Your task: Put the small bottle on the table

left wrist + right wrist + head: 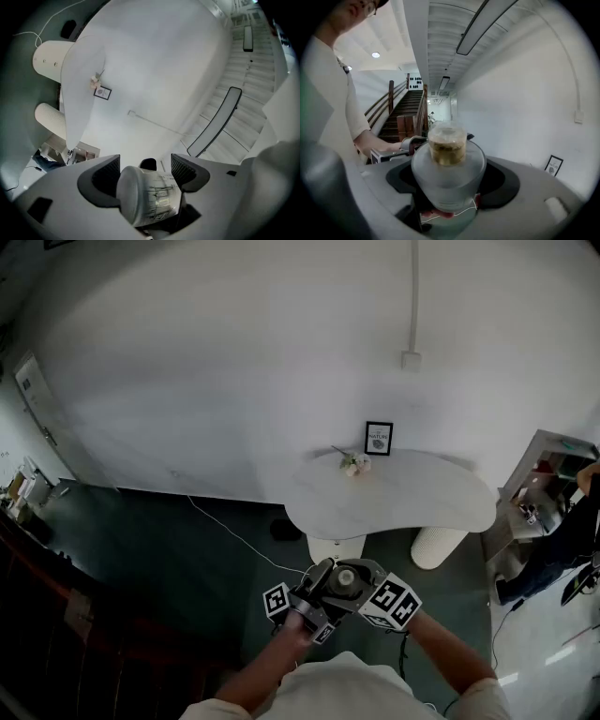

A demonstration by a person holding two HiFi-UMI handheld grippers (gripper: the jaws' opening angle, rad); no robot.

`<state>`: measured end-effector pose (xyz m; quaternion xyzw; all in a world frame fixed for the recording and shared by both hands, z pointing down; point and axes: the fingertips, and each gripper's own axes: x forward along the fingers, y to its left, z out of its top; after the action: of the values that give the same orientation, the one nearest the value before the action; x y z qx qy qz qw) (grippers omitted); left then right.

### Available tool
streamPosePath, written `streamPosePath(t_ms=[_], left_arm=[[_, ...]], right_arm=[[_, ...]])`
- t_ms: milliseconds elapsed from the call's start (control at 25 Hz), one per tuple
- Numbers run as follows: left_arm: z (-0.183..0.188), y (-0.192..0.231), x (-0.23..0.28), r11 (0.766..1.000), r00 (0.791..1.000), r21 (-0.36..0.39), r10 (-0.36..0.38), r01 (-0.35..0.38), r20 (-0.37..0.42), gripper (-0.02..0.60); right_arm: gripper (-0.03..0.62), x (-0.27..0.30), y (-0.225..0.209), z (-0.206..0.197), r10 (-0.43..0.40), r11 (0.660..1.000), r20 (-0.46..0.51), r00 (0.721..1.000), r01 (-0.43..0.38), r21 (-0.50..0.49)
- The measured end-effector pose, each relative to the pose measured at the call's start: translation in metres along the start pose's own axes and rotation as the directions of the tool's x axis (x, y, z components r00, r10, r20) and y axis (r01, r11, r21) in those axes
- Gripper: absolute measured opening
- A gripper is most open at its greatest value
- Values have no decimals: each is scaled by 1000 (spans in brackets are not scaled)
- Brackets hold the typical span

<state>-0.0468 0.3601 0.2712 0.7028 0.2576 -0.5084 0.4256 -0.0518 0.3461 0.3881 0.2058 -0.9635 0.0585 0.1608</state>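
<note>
One white kidney-shaped table (412, 493) stood on two pale cylindrical pedestals (438, 547), well ahead of the person. Two grippers hung side by side in the air near the person's chest. The right gripper (452, 180) had its wide-spread jaws clasped around one frosted glass bottle (449, 171) with a yellowish cap. The left gripper (145, 171) likewise hugged one white labelled bottle (151, 194). Whether these were one bottle or two was unclear. On the table sat one black-framed picture (379, 438) and one small flower sprig (354, 463).
</note>
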Motion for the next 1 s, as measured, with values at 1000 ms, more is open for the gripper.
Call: streamPosePath(t_ms=[1000], left_arm=[[-14,39,-2,999,999,19,29,-30,14,327]], right_arm=[[351,-23,-21,-23,22,1000,23,999,-23,15]])
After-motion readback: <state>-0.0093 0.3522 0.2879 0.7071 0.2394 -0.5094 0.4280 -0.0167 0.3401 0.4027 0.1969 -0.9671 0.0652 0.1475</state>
